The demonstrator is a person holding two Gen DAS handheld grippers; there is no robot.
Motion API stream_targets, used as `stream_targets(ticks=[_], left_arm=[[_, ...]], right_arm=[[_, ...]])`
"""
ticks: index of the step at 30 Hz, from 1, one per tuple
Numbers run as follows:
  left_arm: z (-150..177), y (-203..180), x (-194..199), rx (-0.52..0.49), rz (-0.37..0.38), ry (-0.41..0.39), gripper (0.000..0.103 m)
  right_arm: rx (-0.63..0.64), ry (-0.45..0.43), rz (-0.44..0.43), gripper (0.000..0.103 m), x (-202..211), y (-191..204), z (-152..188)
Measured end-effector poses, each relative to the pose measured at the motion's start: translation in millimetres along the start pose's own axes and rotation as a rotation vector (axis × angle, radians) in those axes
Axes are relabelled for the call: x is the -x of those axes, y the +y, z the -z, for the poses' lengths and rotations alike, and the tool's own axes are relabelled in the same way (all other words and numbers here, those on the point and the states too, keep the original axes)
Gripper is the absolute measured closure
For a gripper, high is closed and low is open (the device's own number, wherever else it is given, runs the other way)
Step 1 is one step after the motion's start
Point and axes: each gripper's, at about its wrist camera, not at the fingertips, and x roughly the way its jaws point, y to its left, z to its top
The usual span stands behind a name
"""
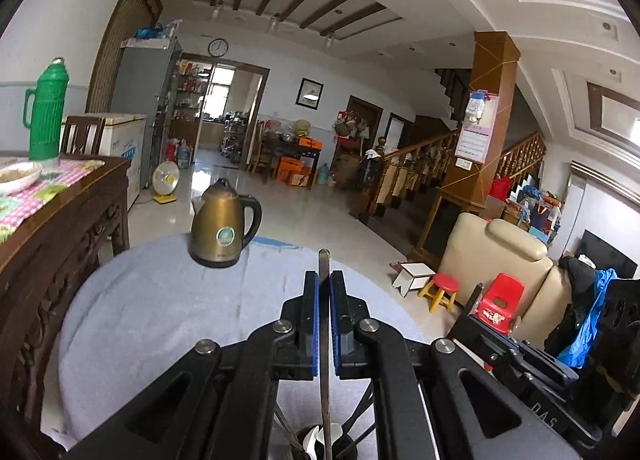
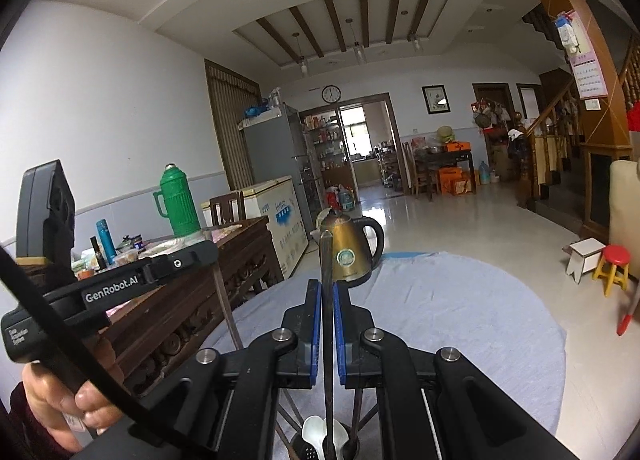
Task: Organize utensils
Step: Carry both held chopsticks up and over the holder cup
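My left gripper (image 1: 324, 280) is shut on a thin dark chopstick (image 1: 324, 260) that stands upright between its blue pads, its lower end reaching into a dark utensil holder (image 1: 320, 442) below. My right gripper (image 2: 327, 288) is shut on another dark chopstick (image 2: 326, 256), also upright, its lower end in the same utensil holder (image 2: 324, 444). White spoons (image 2: 312, 434) and several chopsticks stand in the holder. The left gripper body (image 2: 112, 288) shows at the left of the right wrist view, held by a hand.
A round table with a light blue cloth (image 1: 160, 312) carries a bronze electric kettle (image 1: 222, 226), also in the right wrist view (image 2: 352, 250). A carved wooden table (image 1: 60, 228) with a green thermos (image 1: 46, 112) stands at left. Red stool (image 1: 442, 290) and chair at right.
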Motion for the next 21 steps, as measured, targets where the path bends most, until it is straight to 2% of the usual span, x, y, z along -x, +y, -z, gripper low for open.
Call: stream_targets(ticks=[9, 16, 21], left_arm=[[22, 3, -8, 0.015, -0.044, 0.005, 0.098], [34, -6, -11, -0.012, -0.068, -0.002, 0.098], [44, -8, -19, -0.012, -0.085, 0.020, 0.098]], right_arm=[[-0.008, 0.047, -0.016, 0.096, -9, -4, 24], [-0.013, 0.078, -0.018, 0.096, -9, -9, 40], [-0.028, 0.101, -0.019, 0.096, -11, -11, 51]])
